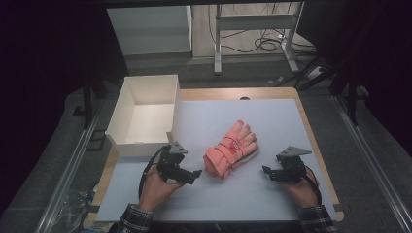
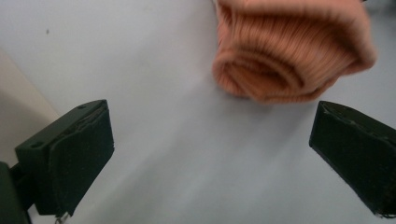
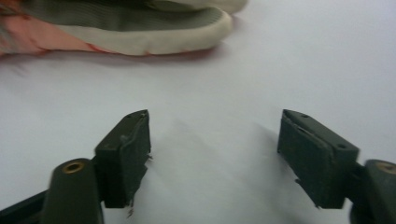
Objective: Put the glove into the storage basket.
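A pair of salmon-pink gloves (image 1: 231,149) lies stacked in the middle of the white table mat (image 1: 272,121), fingers pointing to the far right. My left gripper (image 1: 196,173) sits just left of the ribbed cuffs (image 2: 285,56), jaws wide apart with only bare mat between them. My right gripper (image 1: 266,170) stands to the right of the gloves, open and empty. In the right gripper view the gloves' pale edge (image 3: 154,32) lies ahead of the jaws, apart from them.
An open white box (image 1: 145,114) stands on the table's far left, close behind my left hand. A wooden table edge (image 1: 316,141) borders the mat on the right. Desk legs and cables sit on the floor beyond.
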